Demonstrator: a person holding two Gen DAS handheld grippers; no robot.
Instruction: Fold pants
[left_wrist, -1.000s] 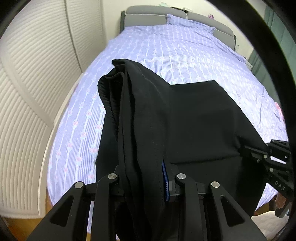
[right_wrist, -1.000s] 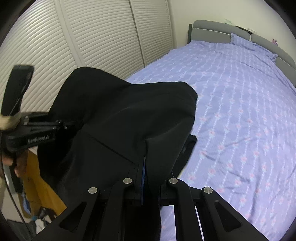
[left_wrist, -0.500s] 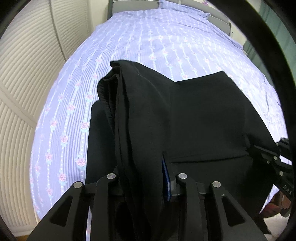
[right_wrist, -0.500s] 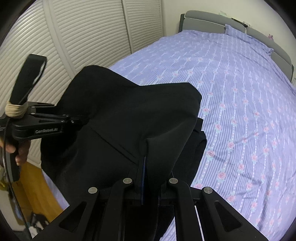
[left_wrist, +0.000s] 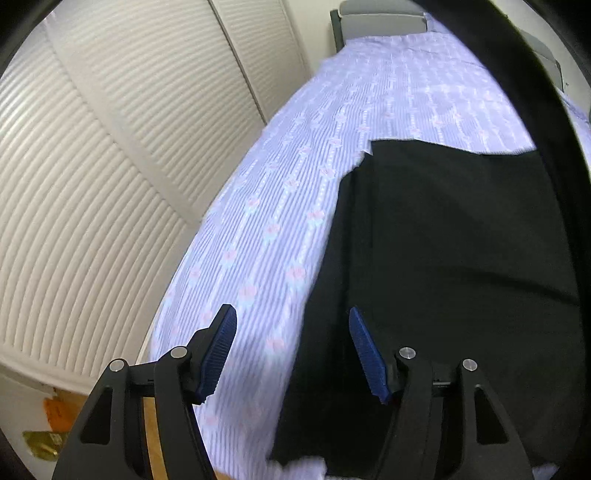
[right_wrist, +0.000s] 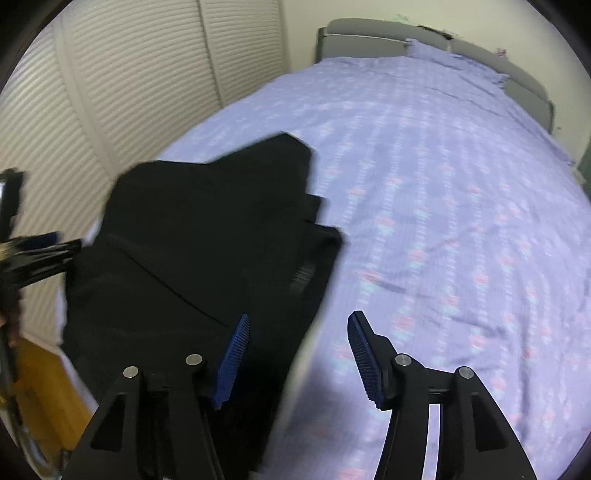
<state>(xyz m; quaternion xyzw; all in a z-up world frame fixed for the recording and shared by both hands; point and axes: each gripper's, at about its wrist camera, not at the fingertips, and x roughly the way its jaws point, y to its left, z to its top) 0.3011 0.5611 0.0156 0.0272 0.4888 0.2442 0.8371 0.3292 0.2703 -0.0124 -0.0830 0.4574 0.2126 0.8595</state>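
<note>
The black pants (left_wrist: 450, 266) lie folded on the lilac flowered bedsheet (left_wrist: 295, 192) near the bed's foot. My left gripper (left_wrist: 291, 350) hovers over their left edge, its jaws opening, blue pads apart, with nothing pressed between them. In the right wrist view the pants (right_wrist: 207, 251) spread left of centre in stacked layers. My right gripper (right_wrist: 297, 356) is over their right edge, jaws opening too, and the cloth is loose under the left pad. The left gripper's black body (right_wrist: 33, 254) shows blurred at the far left.
White louvred closet doors (left_wrist: 110, 155) run along the bed's left side. A grey headboard (right_wrist: 388, 37) and a pillow (right_wrist: 450, 62) stand at the far end. Wooden floor (right_wrist: 40, 398) shows below the bed's edge. The bedsheet (right_wrist: 443, 221) stretches wide to the right.
Both grippers were shut on the lifted pants; now both have let go and stand open. The pants have dropped flat onto the bed and both hands have sunk lower.
</note>
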